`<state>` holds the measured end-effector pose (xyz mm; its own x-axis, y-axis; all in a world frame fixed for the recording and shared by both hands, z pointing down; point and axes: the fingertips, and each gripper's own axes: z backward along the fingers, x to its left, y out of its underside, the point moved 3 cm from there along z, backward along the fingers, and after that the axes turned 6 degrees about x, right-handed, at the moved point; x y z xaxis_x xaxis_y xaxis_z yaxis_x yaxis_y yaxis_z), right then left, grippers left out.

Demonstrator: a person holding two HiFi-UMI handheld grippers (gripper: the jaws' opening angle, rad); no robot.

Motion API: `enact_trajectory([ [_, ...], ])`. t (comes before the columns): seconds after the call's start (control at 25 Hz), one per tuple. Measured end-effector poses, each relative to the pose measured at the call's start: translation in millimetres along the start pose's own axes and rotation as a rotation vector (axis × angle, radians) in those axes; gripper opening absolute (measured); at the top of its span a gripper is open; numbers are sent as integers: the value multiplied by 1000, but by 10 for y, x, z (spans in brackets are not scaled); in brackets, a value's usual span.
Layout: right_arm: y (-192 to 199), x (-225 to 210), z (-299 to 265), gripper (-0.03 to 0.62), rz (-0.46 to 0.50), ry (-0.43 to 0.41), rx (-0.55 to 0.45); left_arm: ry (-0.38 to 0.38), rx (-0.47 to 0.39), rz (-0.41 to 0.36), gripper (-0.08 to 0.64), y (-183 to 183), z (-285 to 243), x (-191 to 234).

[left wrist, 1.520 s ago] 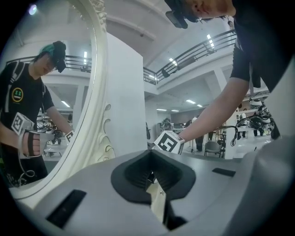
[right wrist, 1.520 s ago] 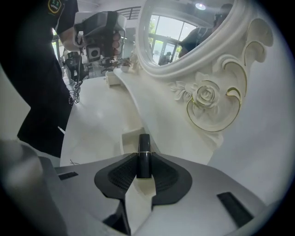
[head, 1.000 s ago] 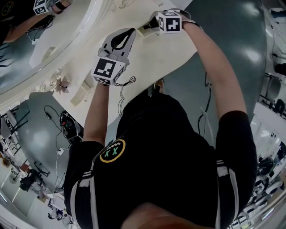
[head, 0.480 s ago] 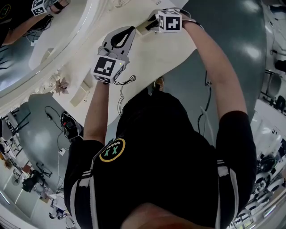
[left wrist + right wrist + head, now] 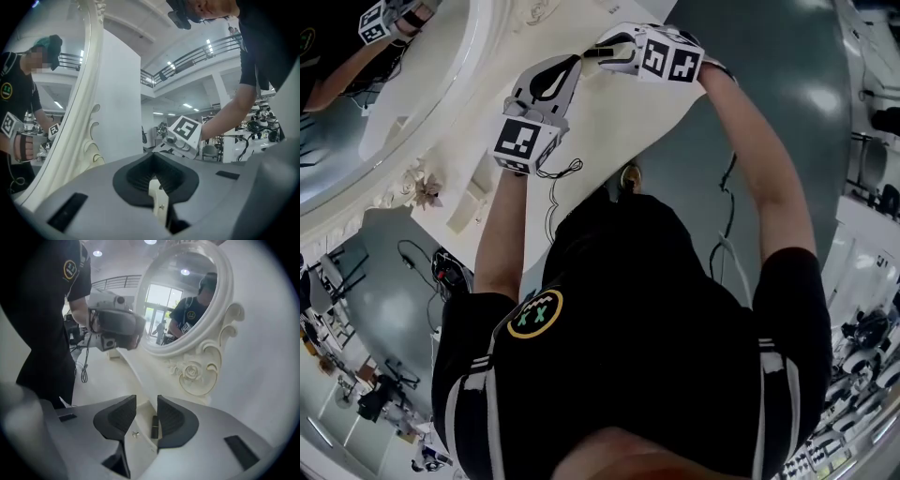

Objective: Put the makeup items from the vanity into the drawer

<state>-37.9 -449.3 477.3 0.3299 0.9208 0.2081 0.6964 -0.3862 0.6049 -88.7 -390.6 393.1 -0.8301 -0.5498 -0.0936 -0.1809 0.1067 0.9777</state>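
A dark lipstick (image 5: 153, 426) lies in the cream drawer (image 5: 140, 446), right under my right gripper (image 5: 146, 416). That gripper's jaws stand apart, with the pads clear of the lipstick and nothing in them. In the head view my right gripper (image 5: 602, 52) hovers at the far edge of the white vanity top (image 5: 619, 122), close to my left gripper (image 5: 570, 67). My left gripper (image 5: 154, 180) is shut on a thin cream panel (image 5: 158, 208) with a small screw in it, seemingly the drawer front.
An oval mirror (image 5: 187, 301) in an ornate cream frame (image 5: 89, 93) stands at the back of the vanity, with reflections of the person in it. A thin cable (image 5: 555, 173) hangs from my left gripper. The grey floor (image 5: 769, 56) lies beyond the vanity's right edge.
My right gripper has shifted left, toward the tip of my left gripper, and its marker cube has turned. My left gripper has hardly moved.
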Motion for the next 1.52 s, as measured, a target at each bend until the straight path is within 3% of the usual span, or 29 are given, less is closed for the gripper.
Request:
enact_trajectory([
  [0.28, -342, 352, 685, 138, -120, 186, -260, 34, -29, -27, 20, -151, 10, -167],
  [0.72, -765, 817, 1441, 32, -296, 567, -593, 77, -65, -27, 20, -327, 132, -471],
  [1.0, -723, 876, 1528, 21, -434, 691, -633, 75, -76, -6, 20, -332, 184, -561],
  [1.52, -693, 880, 1513, 20, -438, 744, -603, 83, -79, -18, 20, -372, 219, -629],
])
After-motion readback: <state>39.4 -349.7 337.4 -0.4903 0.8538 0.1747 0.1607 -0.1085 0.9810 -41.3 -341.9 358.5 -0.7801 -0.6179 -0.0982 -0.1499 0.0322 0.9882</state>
